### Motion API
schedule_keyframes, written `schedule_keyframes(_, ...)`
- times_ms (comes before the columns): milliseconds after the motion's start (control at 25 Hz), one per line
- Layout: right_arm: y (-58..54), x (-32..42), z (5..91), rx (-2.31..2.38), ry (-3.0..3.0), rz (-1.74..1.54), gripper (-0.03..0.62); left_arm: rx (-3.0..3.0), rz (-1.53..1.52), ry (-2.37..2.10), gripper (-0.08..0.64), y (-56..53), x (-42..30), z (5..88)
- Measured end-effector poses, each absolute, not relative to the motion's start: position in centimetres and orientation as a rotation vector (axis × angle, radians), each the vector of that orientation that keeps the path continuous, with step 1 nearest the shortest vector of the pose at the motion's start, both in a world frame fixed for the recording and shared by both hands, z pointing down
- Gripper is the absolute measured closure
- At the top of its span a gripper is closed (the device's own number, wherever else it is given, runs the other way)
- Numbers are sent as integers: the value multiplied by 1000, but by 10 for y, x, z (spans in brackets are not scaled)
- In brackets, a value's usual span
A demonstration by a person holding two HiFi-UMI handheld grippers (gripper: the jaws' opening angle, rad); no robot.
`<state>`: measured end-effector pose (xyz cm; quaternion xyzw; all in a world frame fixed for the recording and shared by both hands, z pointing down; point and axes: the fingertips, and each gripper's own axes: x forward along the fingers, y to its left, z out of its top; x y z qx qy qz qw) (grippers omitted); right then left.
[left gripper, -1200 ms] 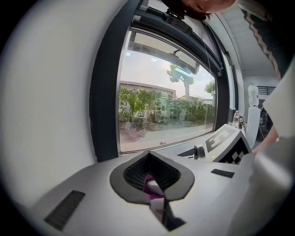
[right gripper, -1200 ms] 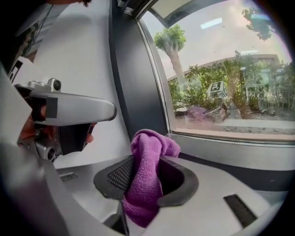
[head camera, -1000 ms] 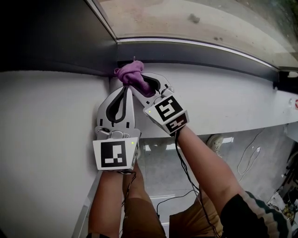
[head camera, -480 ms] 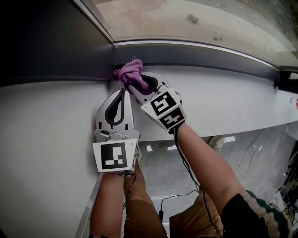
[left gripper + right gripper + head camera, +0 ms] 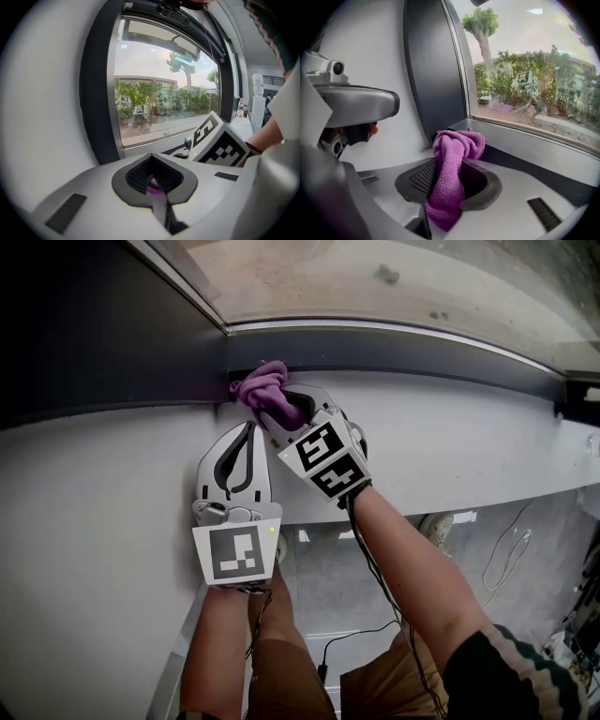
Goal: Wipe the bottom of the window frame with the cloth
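Head view: two forearms (image 5: 412, 568) are being extended upward to the grippers, both of which are being held over the white sill (image 5: 469, 451); the left gripper (image 5: 249, 427) is being carried with its jaws brought together, tips just beside the cloth (image 5: 265, 388); in the left gripper view a purple sliver is being glimpsed at the closed pads, and whether it is pinched there or merely lying beyond cannot be told; the right gripper (image 5: 286, 411), angled toward the left gripper and close beside it, is being clamped on the purple cloth, as the right gripper view is showing, with the fabric bunched between the jaws and bulging out past the tips; the bundle is being pressed into the corner where the dark bottom rail of the window frame (image 5: 403, 348) is meeting the upright at the left; beyond the rail, the glass (image 5: 375, 277) is being looked through onto pavement, trees and buildings outside.
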<state>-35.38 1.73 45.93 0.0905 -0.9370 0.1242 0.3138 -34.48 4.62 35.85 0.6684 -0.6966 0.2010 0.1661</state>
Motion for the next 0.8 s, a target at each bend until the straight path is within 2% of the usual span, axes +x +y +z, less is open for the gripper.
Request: schedule_keyframes(800,-27,-254,459,306,-2421,289,436,1999,680,-1892,551,12,-272,358)
